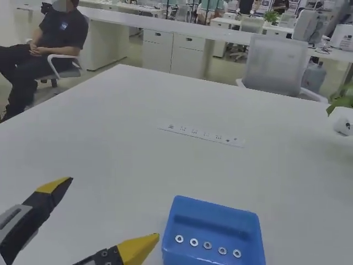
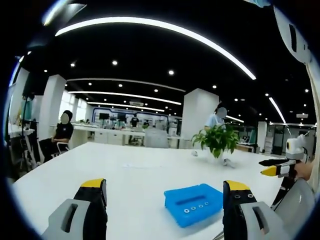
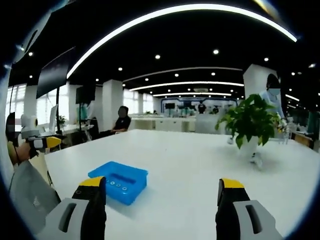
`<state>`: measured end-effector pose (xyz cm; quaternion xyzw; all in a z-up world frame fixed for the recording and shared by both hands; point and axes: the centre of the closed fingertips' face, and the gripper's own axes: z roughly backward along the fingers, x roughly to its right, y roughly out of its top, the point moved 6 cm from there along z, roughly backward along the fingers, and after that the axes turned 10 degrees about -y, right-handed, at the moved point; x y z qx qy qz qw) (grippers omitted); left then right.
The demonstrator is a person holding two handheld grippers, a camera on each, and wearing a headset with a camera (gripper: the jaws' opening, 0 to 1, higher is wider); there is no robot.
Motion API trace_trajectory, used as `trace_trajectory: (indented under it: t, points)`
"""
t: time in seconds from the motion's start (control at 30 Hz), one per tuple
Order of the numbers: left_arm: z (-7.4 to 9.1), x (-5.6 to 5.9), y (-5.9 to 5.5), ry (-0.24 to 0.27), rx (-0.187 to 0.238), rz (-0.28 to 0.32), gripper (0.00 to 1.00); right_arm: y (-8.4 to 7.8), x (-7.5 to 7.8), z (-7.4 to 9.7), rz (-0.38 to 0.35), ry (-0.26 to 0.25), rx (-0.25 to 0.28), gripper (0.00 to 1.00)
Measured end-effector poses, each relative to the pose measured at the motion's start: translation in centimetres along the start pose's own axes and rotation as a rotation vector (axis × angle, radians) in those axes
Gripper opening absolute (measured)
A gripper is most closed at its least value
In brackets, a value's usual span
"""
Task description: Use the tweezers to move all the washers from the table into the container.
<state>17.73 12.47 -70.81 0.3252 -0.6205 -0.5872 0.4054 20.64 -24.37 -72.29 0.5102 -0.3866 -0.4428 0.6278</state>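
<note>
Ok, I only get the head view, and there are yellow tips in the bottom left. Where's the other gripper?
Observer: The right gripper comes into the left gripper view at its right edge, held up off the table, off to one side of the blue container.
Operator: Is it open like a crocodile mouth?
Observer: Yes. In the right gripper view its jaws stand wide apart with nothing between them.
Operator: And what's the green bit at my right edge?
Observer: It's a leafy potted plant in a white pot on the table, and a person stands behind it.
</note>
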Motion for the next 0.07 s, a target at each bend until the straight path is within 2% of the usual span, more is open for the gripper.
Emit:
trace_trajectory:
  t: [0.07]
  points:
    - [-0.05,0.08,-0.06,-0.006,-0.002,0.0,0.99,-0.04,-0.27,-0.04,0.007,0.014,-0.006,0.92]
